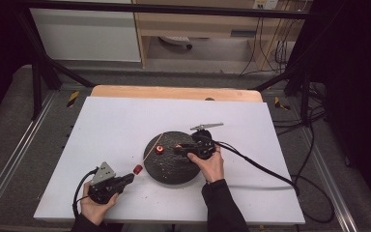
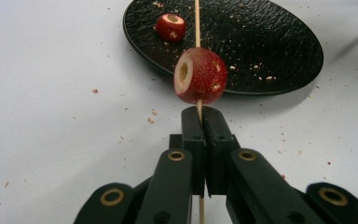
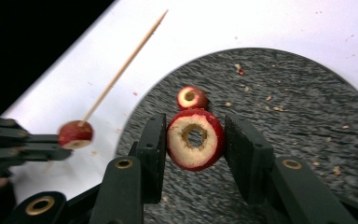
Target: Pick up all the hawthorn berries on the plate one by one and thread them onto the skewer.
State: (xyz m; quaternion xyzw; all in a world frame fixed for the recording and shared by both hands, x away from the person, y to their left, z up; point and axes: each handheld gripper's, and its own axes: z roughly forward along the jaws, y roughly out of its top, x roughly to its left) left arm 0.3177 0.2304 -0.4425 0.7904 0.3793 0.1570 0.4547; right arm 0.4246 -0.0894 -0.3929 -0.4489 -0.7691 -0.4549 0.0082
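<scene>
A thin, pale wooden skewer [image 2: 197, 28] runs between the pads of the left tool [image 2: 200, 114], which is closed tight on the stick. Just above those pads a small round red fruit [image 2: 200, 76], cored so a pale hollow shows at its end, is threaded on the skewer. In the high view this tool [image 1: 129, 178] sits low over the white counter [image 1: 111, 125], near the left rim of the plate, and the skewer slants up over that rim.

The right tool [image 3: 195, 140] grips a second cored red fruit [image 3: 195, 138] — a glossy speckled skin around a cream ring of flesh with a round hole through it; its pads press on both sides, so the gap between them is only the fruit's width. It hangs above the round black plate with a rough, pebbled surface [image 3: 307, 93].

On the plate lies a third cored red fruit [image 3: 191, 98], just beyond the held one, among pale crumbs — more crumbs dot the counter around it. A black cable [image 1: 261, 166] trails from the right tool across the counter to the right. Beyond the plate a small grey metal piece [image 1: 206, 126] rests on the sheet.
</scene>
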